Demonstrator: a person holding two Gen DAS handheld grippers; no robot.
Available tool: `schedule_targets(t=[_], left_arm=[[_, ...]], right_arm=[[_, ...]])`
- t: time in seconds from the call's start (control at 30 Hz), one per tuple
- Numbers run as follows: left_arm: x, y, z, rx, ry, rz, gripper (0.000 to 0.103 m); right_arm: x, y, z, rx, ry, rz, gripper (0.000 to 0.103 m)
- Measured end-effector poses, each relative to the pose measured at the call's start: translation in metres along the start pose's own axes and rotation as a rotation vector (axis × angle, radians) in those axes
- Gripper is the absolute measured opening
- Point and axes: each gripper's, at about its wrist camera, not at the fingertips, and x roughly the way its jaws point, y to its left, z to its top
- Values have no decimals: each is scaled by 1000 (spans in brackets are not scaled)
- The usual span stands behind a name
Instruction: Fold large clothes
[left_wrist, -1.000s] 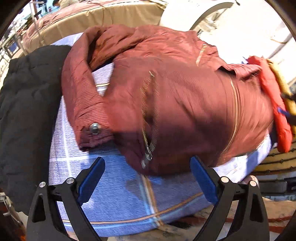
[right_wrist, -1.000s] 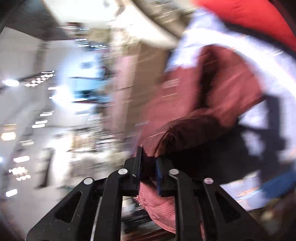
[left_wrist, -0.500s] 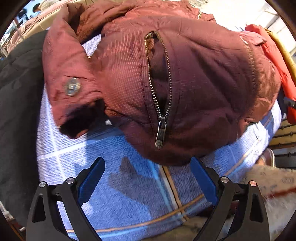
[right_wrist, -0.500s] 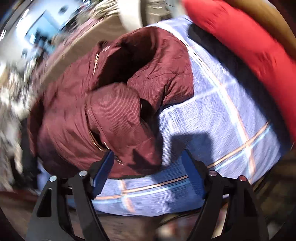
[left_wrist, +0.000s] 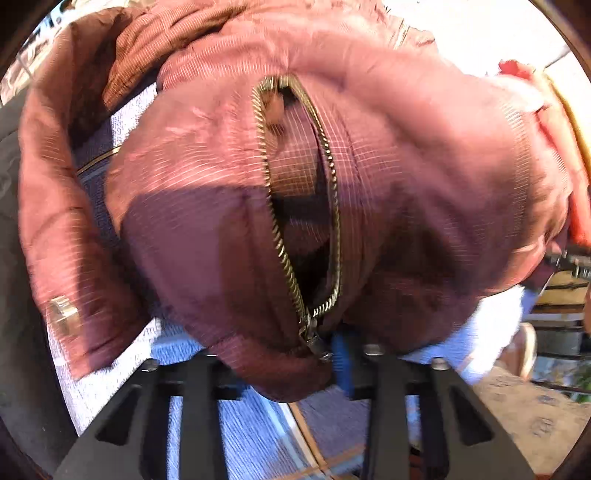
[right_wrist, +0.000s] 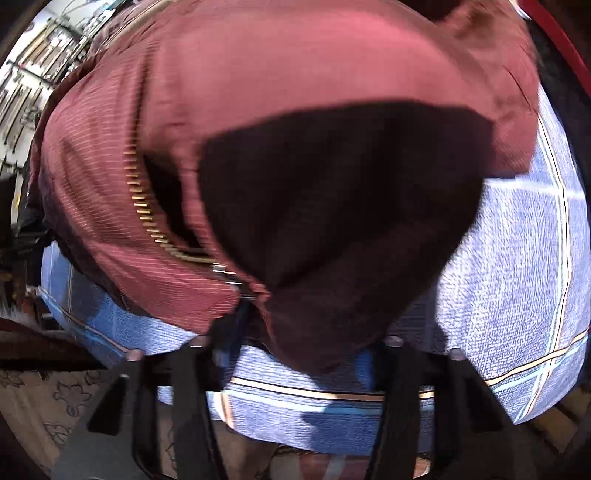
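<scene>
One puffy maroon jacket (left_wrist: 406, 177) – ripstop grid, brass zip (left_wrist: 291, 266) – on blue plaid cloth (right_wrist: 509, 288)

Both wrist cams look steeply down, v. close. Both share the maroon jacket (left_wrist: 406, 177) hem on the blue plaid cloth (right_wrist: 517, 295).

Looks like a lived-in home. Blue plaid bedcover (right_wrist: 517, 295) over a padded surface; patterned carpet (right_wrist: 55, 398) on the floor; blurred shelving or racks (right_wrist: 33, 85) at the edge, possibly storage.
</scene>
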Motion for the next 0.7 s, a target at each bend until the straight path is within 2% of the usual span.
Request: schedule_targets(t=[0.1,0.17,0.2,0.23,0.3,0.37,0.4,0.43,0.47,0.5,0.53,0.57,0.6,0.63,0.7], left_arm=[[-59,-6,-7,37,-71,-98,22],[-87,-12,-14,121,-90,-44,22],[-93,-10,-20,153,-68,-1,22],[-95,-4,-25,163,-42,21,22],[-86,11,-38,167,22,69,22],[-57,28,-55,175,110,171,28],[-45,37,-60,177,146,202,35],[-29,47,-67,165,193,238,36],[-16,56,-73,138,243,275,36],[-16,60,-75,115,245,269,36],[-21,60,-74,103,225,251,36],[-35,57,-70,97,183,228,38],[-48,55,-68,103,146,221,48],[-63,52,-64,113,97,222,63],[-91,47,-53,128,-5,217,78]], right_arm=[[-31,11,-12,81,24,206,17],[-62,28,-30,62,24,362,14],[-75,36,-42,43,36,423,13],[-75,36,-42,43,36,423,13],[-88,51,-67,20,92,469,13],[-81,59,-93,9,169,441,13],[-71,60,-105,8,193,385,14],[-61,57,-113,20,201,331,18],[-49,51,-119,58,195,286,27],[-39,44,-122,112,190,248,34],[-27,35,-125,177,195,201,50],[-17,25,-128,249,213,151,57],[-10,18,-130,312,231,137,57],[-11,11,-131,365,234,148,57],[-29,2,-128,404,166,156,58]])
